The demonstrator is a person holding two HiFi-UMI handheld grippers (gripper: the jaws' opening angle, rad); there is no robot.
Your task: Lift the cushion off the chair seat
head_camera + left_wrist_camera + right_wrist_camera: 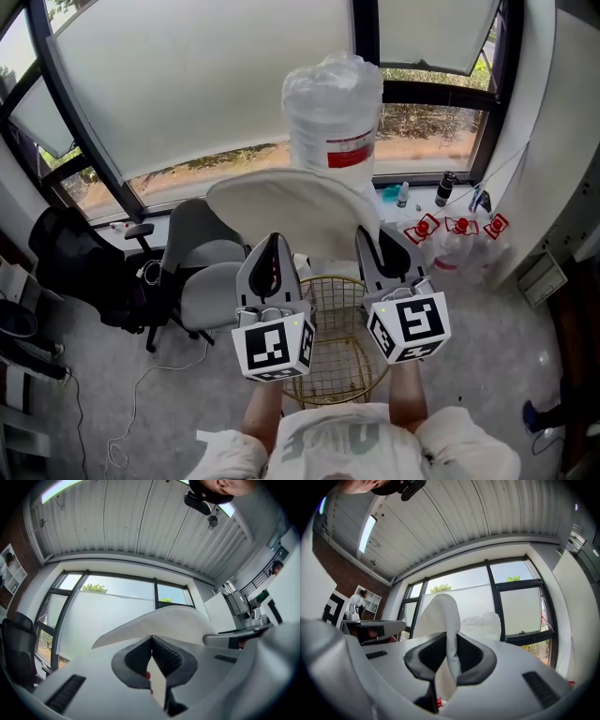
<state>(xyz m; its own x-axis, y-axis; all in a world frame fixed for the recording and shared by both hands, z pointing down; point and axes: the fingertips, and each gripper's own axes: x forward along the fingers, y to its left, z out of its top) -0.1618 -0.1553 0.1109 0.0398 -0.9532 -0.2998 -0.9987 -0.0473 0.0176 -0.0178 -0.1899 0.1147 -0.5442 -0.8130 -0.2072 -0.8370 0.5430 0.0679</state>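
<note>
Now the cushion [291,208], a soft cream disc, hangs above the round gold wire chair [339,349] (a bare mesh seat). Left gripper [274,242] and right gripper [372,239] each pinch its near rim, jaws nearly together on the fabric.

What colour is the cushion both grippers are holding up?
Plain off-white cushion, with no pattern; the head view shows it best.
</note>
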